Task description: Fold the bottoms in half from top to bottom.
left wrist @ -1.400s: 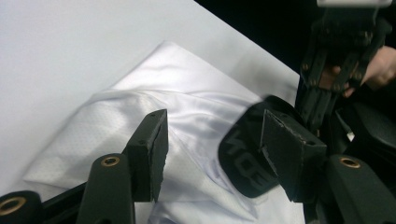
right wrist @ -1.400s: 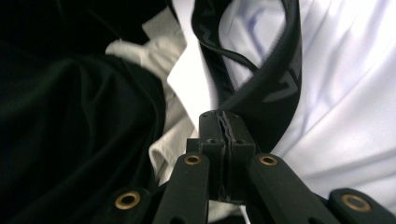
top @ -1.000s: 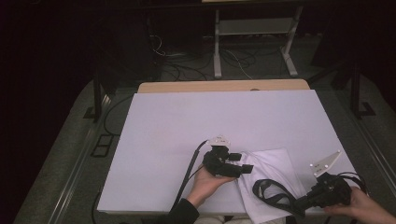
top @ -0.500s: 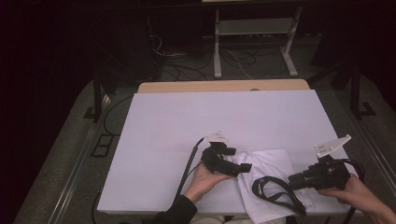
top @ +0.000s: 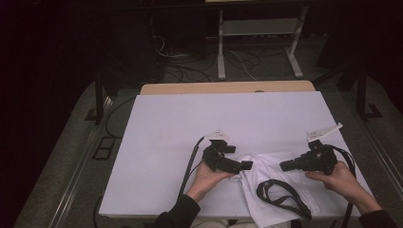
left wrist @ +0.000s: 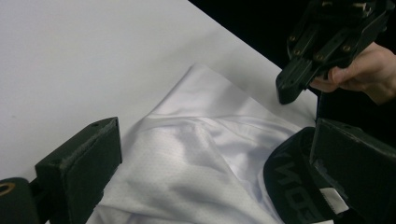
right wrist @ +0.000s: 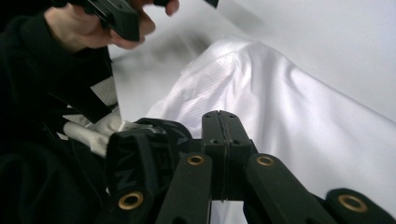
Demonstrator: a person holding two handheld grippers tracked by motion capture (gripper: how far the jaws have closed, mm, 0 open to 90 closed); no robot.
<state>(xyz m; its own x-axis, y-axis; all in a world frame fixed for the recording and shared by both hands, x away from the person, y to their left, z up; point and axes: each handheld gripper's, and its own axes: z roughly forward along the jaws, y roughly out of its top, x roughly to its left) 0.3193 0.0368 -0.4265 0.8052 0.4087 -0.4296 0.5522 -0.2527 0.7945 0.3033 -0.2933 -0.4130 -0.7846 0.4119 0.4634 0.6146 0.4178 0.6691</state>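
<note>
White garment between wide-spread left gripper and closed right gripper.

The garment lies on the table between the left gripper and right gripper.

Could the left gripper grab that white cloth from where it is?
Probably yes. The left gripper is open, the cloth lies right between its fingers, and nothing blocks it.
</note>
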